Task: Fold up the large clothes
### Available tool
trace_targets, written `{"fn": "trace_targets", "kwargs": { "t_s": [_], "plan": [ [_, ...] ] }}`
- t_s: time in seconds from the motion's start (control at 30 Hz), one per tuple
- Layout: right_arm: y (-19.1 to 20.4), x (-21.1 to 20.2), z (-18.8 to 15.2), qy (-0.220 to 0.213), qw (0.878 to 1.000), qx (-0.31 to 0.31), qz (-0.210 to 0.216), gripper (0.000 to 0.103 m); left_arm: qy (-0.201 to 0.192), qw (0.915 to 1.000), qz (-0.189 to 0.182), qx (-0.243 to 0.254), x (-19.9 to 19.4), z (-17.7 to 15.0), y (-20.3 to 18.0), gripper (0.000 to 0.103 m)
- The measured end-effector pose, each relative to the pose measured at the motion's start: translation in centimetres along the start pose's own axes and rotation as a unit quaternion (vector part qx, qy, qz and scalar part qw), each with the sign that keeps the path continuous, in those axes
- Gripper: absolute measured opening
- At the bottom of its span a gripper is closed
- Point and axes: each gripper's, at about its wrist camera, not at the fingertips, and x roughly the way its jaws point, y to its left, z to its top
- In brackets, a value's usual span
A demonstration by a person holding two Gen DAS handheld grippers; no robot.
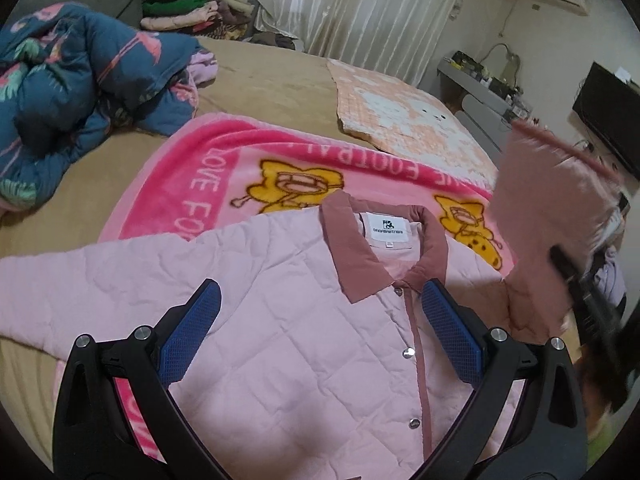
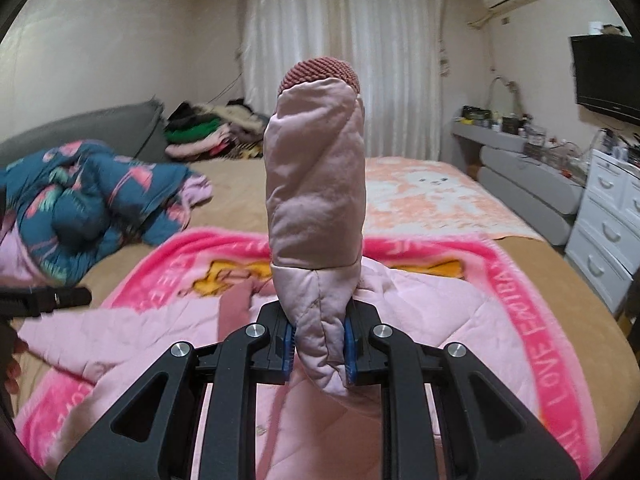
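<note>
**One sleeve lifted, fold barely begun**

Nearest, in the right wrist view: right gripper (image 2: 320, 350) pinched tight on a padded pink sleeve (image 2: 316, 184), cuff end up, raised off the bed and standing above the jacket body. Looks ready to be carried across the chest.

Just beyond, in the left wrist view: left gripper (image 1: 318, 320) spread wide, holding nothing, hanging over the chest of the pink quilted jacket (image 1: 280, 360) close to the snap placket. Jacket spread face up and snapped shut, darker collar (image 1: 352, 256) pointing toward the far side of the bed, other sleeve flat and stretched out toward the left edge.

Underneath: bright pink blanket (image 1: 208, 148) with yellow cartoon figures, laid over the near part of the bed (image 1: 264, 76).

Farther off: crumpled blue quilt (image 1: 72, 80) by the left edge, peach checked blanket (image 1: 400, 108) toward the right edge, heap of clothes (image 1: 188, 8) at the far end.

By the look of it, an early stage: jacket flattened, first sleeve in hand. Left to do: this sleeve laid across, other sleeve folded in, body folded up.
</note>
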Motion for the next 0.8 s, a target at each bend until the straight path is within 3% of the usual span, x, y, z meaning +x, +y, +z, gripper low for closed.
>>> {"fn": "trace_targets", "kwargs": {
  "t_s": [0.23, 0.47, 0.67, 0.73, 0.8],
  "plan": [
    [4.7, 3.9, -4.7, 0.057, 0.998, -0.018, 0.036, 0.018, 0.023, 0.9991, -0.026, -0.023, 0.9, -1.3, 1.3, 0.094],
    [8.7, 6.1, -10.2, 0.125, 0.989, -0.050, 0.065, 0.022, 0.045, 0.9983, -0.029, -0.024, 2.3, -3.3, 1.3, 0.094],
    [11.1, 6.2, -12.8, 0.179, 0.976, -0.080, 0.096, 0.049, 0.075, 0.9952, -0.049, -0.040, 3.6, -4.8, 1.3, 0.094],
    [11.2, 5.6, -13.5, 0.198, 0.971, -0.073, 0.114, 0.072, 0.085, 0.9940, -0.053, -0.045, 4.1, -5.4, 1.4, 0.094],
    [11.2, 4.2, -13.9, 0.201, 0.968, -0.077, 0.128, 0.084, 0.099, 0.9920, -0.057, -0.054, 4.9, -6.0, 1.6, 0.094]
  ]
}}
